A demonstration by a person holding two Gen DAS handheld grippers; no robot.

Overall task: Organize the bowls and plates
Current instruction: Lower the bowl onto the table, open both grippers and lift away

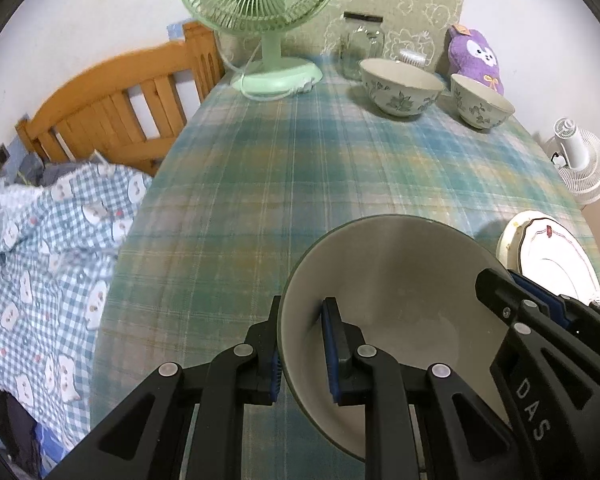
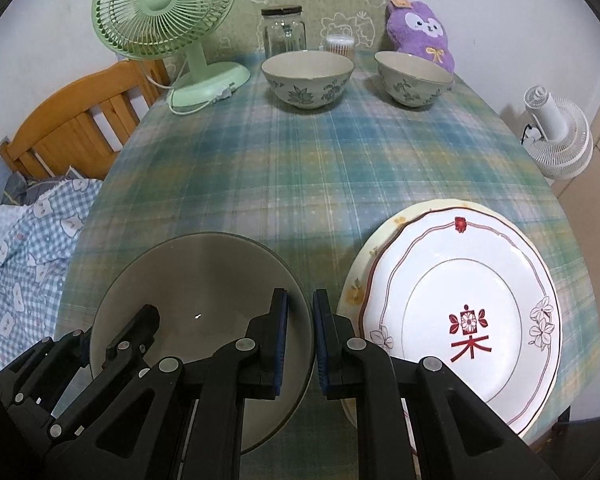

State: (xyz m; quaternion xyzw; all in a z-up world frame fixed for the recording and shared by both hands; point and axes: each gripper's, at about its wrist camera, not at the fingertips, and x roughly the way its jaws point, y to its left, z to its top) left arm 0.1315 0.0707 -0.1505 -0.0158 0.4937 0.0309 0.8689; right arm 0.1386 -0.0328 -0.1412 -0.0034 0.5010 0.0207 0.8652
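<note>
white plate [image 2: 464, 312] covers most of yellow-rimmed plate [image 2: 356, 280] beneath; grey bowl [image 1: 400, 300] near rim hidden behind gripper arms

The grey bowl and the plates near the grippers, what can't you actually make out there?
- Grey bowl: near rim cut off behind the left gripper in the left wrist view.
- Yellowish lower plate: mostly covered by the white plate in the right wrist view; pattern unreadable.
- Jar: contents unclear, too small.

Matt grey glazed bowl [image 2: 204, 280]; glossy white ceramic plate [image 2: 464, 312]; woven plaid cloth over table [image 2: 320, 168]; clear glass jar [image 2: 284, 32]; varnished wooden bedframe [image 1: 112, 108]; smooth green plastic fan [image 2: 168, 12]; fuzzy purple plush [image 2: 420, 28]; matt black plastic tools.
</note>
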